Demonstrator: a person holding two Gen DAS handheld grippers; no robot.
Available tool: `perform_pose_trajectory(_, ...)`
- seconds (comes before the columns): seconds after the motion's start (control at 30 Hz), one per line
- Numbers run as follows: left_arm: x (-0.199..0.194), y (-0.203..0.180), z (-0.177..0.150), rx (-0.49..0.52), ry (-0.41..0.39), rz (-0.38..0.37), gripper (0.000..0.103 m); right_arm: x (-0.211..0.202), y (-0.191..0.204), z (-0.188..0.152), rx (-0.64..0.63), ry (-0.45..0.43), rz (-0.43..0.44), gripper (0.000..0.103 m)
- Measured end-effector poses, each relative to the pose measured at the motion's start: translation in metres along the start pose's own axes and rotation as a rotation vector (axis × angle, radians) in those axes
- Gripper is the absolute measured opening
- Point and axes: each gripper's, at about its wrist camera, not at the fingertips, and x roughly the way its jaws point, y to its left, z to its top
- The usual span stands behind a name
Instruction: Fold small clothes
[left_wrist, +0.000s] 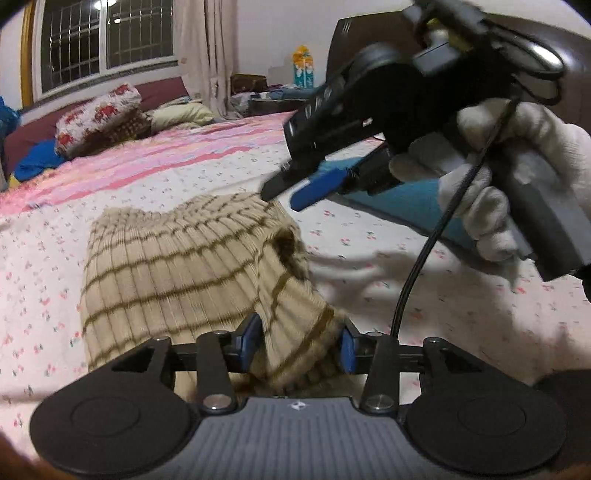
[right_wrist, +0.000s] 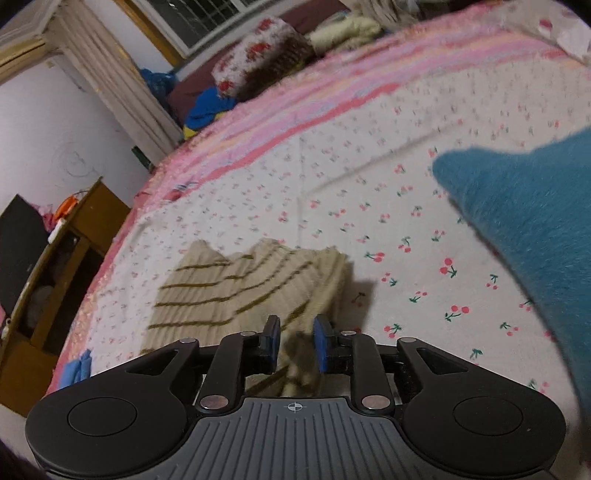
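1. The striped knit sweater (left_wrist: 192, 266), beige with brown bands, lies bunched on the cherry-print bedsheet (left_wrist: 424, 306), partly folded over on itself, with a teal garment (right_wrist: 532, 229) well apart on the same sheet
2. It looks soft, light and limp, a ribbed knit that will sag and stretch from any single pinch; I judge it unlikely to slip from the blue pads, yet thick folds may bunch
3. The best hold, in my judgement, is on a hem or folded edge at two spread corners, one per gripper, so the cloth travels flat rather than roping
4. The left gripper (left_wrist: 295, 345) points down at the near end of the sweater; its jaws stand partly apart with a ridge of knit between them, and the pads do not seem to press it
5. The right gripper (right_wrist: 295, 343) also tilts downward over the sweater's edge, jaws narrowly parted with cloth lying in the gap, apparently not pinched
6. In the left wrist view a white-gloved hand (left_wrist: 498, 192) grips the right gripper's handle, its tips hovering just above the far side of the sweater, cable trailing below
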Motion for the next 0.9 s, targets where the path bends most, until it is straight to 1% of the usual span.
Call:
perform_pose_trajectory(0.07,-0.012,0.003,-0.006,-0.019,0.01,-0.018,0.049,-0.01,0.012,-0.01,-0.026,0.014,0.044,0.031)
perform_pose_trajectory(0.17,-0.031,0.013,-0.011,-0.048,0.016,-0.025,0.049,-0.015,0.03,-0.027,-0.077,0.056,0.069,0.033)
perform_pose_trajectory(0.23,-0.041,0.021,-0.012,-0.07,0.012,-0.016,0.049,-0.015,0.037,-0.04,-0.098,0.081,0.063,0.034)
perform_pose_trajectory(0.3,-0.048,0.032,-0.01,-0.093,0.001,0.002,0.049,-0.014,0.042,-0.051,-0.134,0.086,0.021,0.033)
perform_pose_trajectory(0.33,-0.05,0.037,-0.008,-0.104,-0.008,0.011,0.049,-0.011,0.041,-0.057,-0.145,0.093,-0.013,0.029)
perform_pose_trajectory(0.4,-0.049,0.048,-0.004,-0.131,-0.025,0.029,0.049,-0.005,0.034,-0.063,-0.143,0.114,-0.05,0.008)
perform_pose_trajectory(0.5,-0.038,0.065,0.001,-0.168,-0.025,0.068,0.049,0.001,0.015,-0.071,-0.13,0.116,-0.122,0.007)
perform_pose_trajectory(0.57,-0.025,0.076,0.002,-0.192,0.008,0.097,0.049,-0.001,0.003,-0.077,-0.082,0.12,-0.113,0.007)
perform_pose_trajectory(0.63,-0.012,0.084,0.002,-0.21,0.035,0.099,0.049,-0.005,0.0,-0.078,-0.062,0.117,-0.102,0.01)
perform_pose_trajectory(0.67,-0.01,0.087,0.002,-0.215,0.036,0.096,0.049,-0.008,0.001,-0.077,-0.051,0.12,-0.091,0.018)
perform_pose_trajectory(0.7,-0.011,0.087,0.002,-0.211,0.032,0.094,0.049,-0.011,0.001,-0.074,-0.04,0.117,-0.088,0.021)
perform_pose_trajectory(0.77,-0.012,0.086,0.002,-0.199,0.024,0.095,0.049,-0.022,0.004,-0.063,-0.022,0.077,-0.063,0.021)
perform_pose_trajectory(0.83,-0.011,0.086,0.003,-0.201,0.021,0.095,0.049,-0.028,0.007,-0.051,-0.008,0.031,-0.042,0.024)
perform_pose_trajectory(0.87,-0.009,0.088,0.005,-0.206,0.02,0.094,0.049,-0.026,0.009,-0.043,-0.005,0.009,-0.041,0.027)
perform_pose_trajectory(0.9,-0.009,0.088,0.007,-0.208,0.019,0.093,0.049,-0.023,0.01,-0.036,0.0,-0.015,-0.053,0.033)
